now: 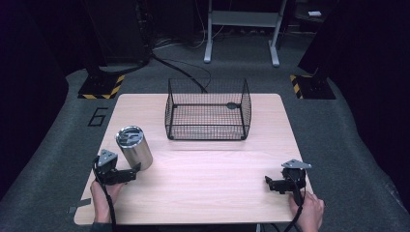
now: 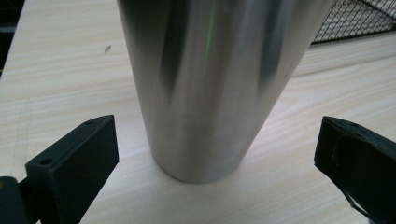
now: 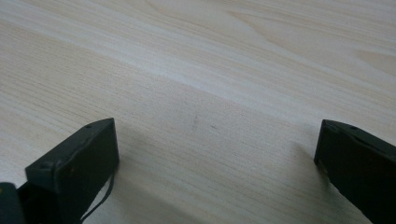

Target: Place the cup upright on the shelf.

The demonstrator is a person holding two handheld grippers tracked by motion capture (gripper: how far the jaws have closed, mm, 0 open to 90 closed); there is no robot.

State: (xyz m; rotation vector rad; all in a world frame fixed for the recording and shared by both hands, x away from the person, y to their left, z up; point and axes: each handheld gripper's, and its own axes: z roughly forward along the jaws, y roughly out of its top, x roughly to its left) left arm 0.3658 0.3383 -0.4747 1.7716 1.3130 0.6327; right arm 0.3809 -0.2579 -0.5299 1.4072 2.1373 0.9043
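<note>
A brushed steel tumbler (image 1: 134, 147) with a lid stands upright on the left part of the wooden table (image 1: 208, 188). My left gripper (image 1: 126, 173) sits just in front of it, open; in the left gripper view the tumbler (image 2: 210, 88) rises close ahead, between the lines of the two jaws, with a gap on each side. At the table's front right my right gripper (image 1: 270, 183) rests low and open, with bare wood (image 3: 210, 121) between its jaws.
A black wire basket (image 1: 208, 110) with an open top stands at the middle back of the table; a small dark object (image 1: 232, 105) lies inside it. Around the table are grey carpet, stand bases with yellow-black tape and a white frame at the back.
</note>
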